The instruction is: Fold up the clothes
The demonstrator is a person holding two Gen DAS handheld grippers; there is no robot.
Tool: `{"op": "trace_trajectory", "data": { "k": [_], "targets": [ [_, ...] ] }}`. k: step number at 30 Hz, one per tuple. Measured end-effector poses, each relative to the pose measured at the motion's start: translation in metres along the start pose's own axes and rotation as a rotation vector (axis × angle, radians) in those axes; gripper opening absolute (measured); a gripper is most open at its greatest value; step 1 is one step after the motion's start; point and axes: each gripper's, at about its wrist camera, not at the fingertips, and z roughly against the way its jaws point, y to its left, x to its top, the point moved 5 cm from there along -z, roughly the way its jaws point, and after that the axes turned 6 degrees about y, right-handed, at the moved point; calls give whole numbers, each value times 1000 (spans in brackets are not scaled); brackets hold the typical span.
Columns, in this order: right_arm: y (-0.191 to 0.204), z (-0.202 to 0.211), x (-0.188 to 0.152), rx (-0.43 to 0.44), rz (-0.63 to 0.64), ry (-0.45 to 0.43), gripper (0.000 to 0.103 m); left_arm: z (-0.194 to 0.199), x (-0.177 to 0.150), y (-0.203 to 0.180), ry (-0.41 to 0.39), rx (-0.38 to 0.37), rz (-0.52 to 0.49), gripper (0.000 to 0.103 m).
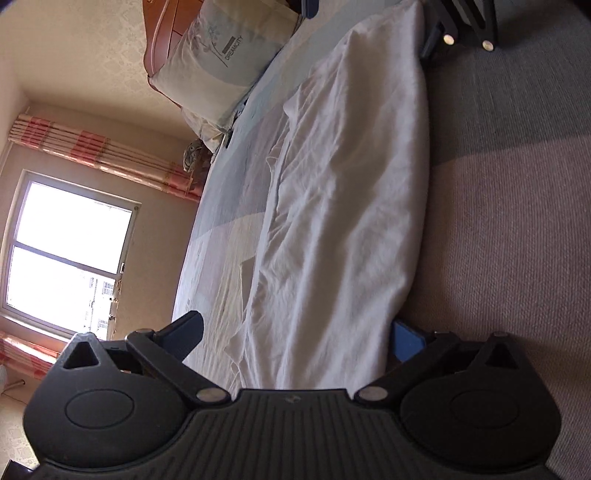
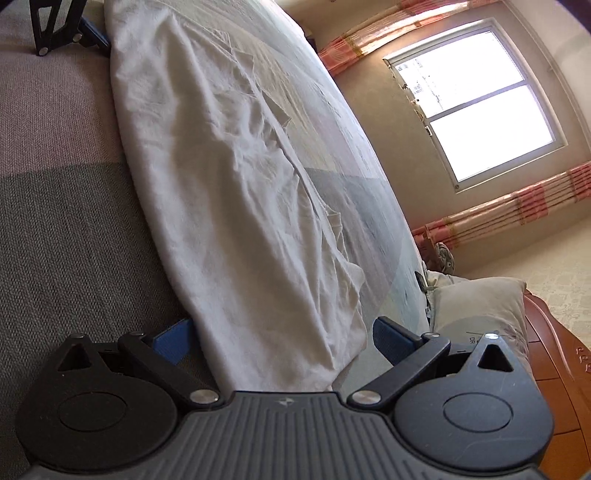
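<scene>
A white crumpled garment point(image 1: 347, 206) lies stretched in a long band on the bed, its folded edge along a grey-brown woven cover point(image 1: 509, 221). My left gripper point(image 1: 295, 336) is open, its blue fingers point(image 1: 404, 341) straddling one end of the garment. The right gripper point(image 1: 443, 33) shows at the far end. In the right wrist view the same garment point(image 2: 240, 192) runs away from me, and my right gripper point(image 2: 282, 334) is open, with the cloth's near end between its blue fingers point(image 2: 171, 338). The left gripper point(image 2: 88, 33) sits at the opposite end.
A pale blue sheet point(image 1: 229, 206) covers the bed beyond the garment. A printed pillow point(image 1: 221, 62) leans on a wooden headboard point(image 2: 554, 354). A bright window point(image 2: 476, 96) with pink striped curtains point(image 1: 96, 147) is on the far wall.
</scene>
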Motion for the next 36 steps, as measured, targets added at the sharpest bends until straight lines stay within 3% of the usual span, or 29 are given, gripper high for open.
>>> {"op": "trace_trajectory", "data": {
  "k": [6,9,13,17,22,27,31,34,36],
  "targets": [
    [9,-8,33,1,17,-64,103,-14,-10,6,41,25,-4,103],
    [2,-10,26,0,17,-51,103,-21,-18,10,65,39,-7,103],
    [-16,-22,-3,-40,-2,30,103,-29,-35,18,106,51,-2,103],
    [-21,-31,-7,-69,-21,72,103,-26,-14,10,79,85,-60,103],
    [-2,-30,22,-69,9,-3,103,-24,7,3,36,66,-73,102],
    [-8,-32,8,-79,28,0,103,-35,-11,11,83,114,-103,103],
    [-18,-42,-8,-142,68,31,103,-38,-14,8,100,154,-141,102],
    [-7,-41,-5,-164,132,14,102,-36,-7,-2,78,183,-207,95],
    [2,-37,-4,-161,182,0,94,-36,-6,-7,78,167,-216,81]
  ]
}}
